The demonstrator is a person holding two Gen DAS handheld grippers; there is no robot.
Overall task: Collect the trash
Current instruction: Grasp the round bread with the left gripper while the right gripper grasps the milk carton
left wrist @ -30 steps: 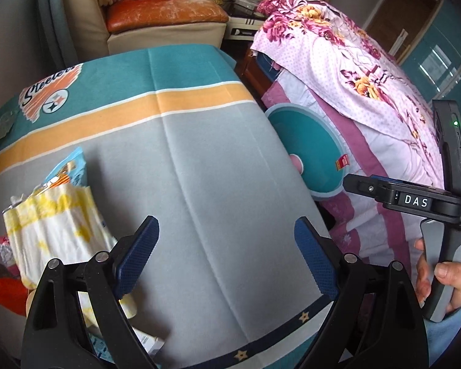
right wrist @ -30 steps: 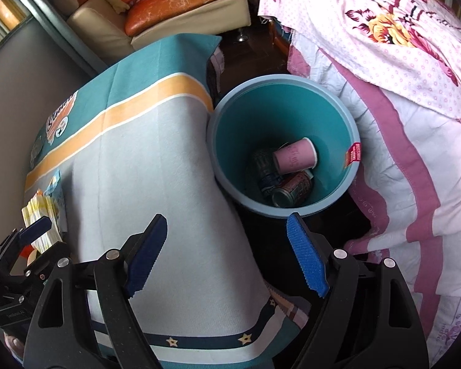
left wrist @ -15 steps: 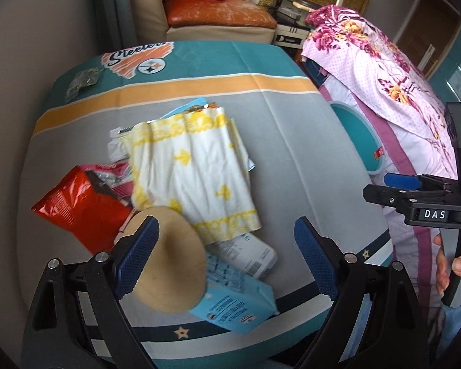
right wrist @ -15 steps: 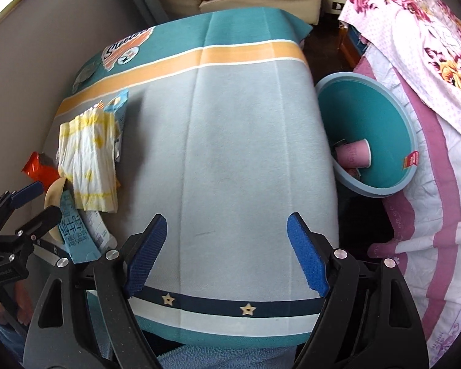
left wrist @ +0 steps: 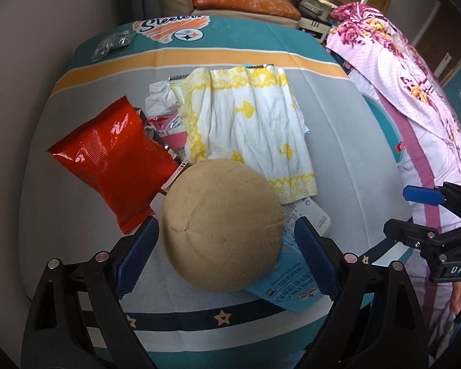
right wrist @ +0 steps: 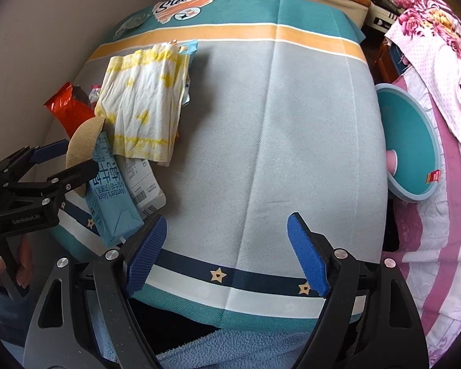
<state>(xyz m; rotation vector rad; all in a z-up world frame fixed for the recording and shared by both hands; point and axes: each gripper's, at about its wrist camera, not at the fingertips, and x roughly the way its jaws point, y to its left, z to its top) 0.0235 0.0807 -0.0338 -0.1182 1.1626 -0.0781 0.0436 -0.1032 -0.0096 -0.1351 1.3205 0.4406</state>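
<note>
The left gripper (left wrist: 227, 252) is held wide open around the tan bowl (left wrist: 222, 224) (pads not touching). Behind the bowl lie red packet (left wrist: 113, 163) and napkin (left wrist: 249, 123). The right gripper (right wrist: 227, 252), empty, is spread beside the bowl.

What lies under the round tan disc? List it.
Under the round tan disc: part of the blue milk carton and a corner of the red snack bag. Anything beneath its middle is covered.

"Steelers" on tablecloth (left wrist: 172, 27); "WHOLE MILK" on blue carton (left wrist: 292, 289); "DAS" on right claw (left wrist: 439, 215).
</note>
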